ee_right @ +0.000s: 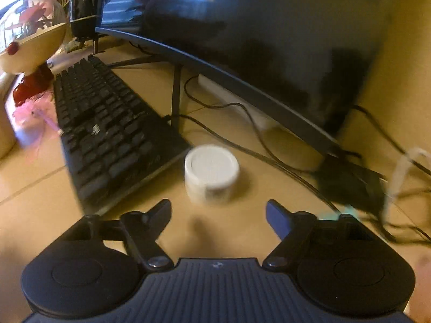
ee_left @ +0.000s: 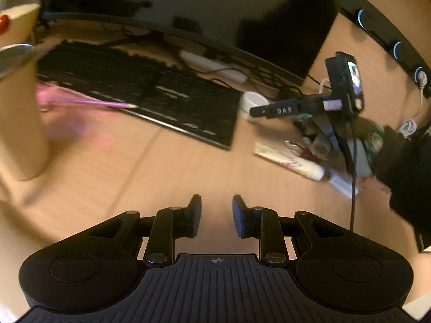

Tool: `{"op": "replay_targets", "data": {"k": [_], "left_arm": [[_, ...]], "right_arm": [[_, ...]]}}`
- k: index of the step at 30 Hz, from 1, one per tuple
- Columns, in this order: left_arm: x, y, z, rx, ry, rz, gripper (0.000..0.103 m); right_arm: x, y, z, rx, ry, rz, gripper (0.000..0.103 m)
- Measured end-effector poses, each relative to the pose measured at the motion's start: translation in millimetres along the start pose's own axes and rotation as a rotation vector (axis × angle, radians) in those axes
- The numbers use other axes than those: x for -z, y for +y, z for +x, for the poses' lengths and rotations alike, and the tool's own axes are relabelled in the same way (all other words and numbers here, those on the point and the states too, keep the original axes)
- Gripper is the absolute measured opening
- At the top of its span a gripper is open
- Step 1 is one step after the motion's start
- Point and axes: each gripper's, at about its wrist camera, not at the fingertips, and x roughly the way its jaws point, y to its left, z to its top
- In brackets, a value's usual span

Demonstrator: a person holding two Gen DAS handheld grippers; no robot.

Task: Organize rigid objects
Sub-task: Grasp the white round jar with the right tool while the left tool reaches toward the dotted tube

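Observation:
A white round jar (ee_right: 211,173) with a white lid stands on the wooden desk just past the right end of the black keyboard (ee_right: 107,126). My right gripper (ee_right: 218,210) is wide open and empty, right in front of the jar. In the left wrist view the same jar (ee_left: 252,105) shows beyond the keyboard (ee_left: 140,88), with the right gripper (ee_left: 256,111) reaching toward it. My left gripper (ee_left: 216,207) is open with a narrow gap and empty, over bare desk. A white tube (ee_left: 289,161) lies on the desk to its right.
A curved monitor (ee_right: 269,53) on a stand spans the back, with cables (ee_right: 242,140) and a white power strip (ee_left: 212,64) under it. A pink pen (ee_left: 89,103) and a tan cylinder (ee_left: 21,123) are at left. A cream bowl-shaped ornament (ee_right: 32,48) stands far left.

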Motion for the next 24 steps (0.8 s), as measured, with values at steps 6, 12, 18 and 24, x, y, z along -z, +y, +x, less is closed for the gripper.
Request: {"op": "replay_targets", "data": {"k": [6,12,18,24], "left_arm": [[-1.9,15.3,12.3,0.02,0.005,-0.057,0.028],[-18.3,-30.2,73.2,0.167,0.111,-0.037,0.028],[-46.2,-80.5,128.8,0.231,0.133,-0.243,0.028],[-62.4,-107.0,161.1,0.055,0.08,-0.306,0.028]], "right_arm": [[-8.1,-12.8,13.4,-0.062,0.018,0.061,0.053],[25.2,-8.5,-79.9,0.073,-0.036,0.075,0.053],[121.2,-18.1,-168.4,0.345,0.052,0.215,0.054],[212.2,-35.8,-210.9,0.5,0.113,0.38,0.054]]}}
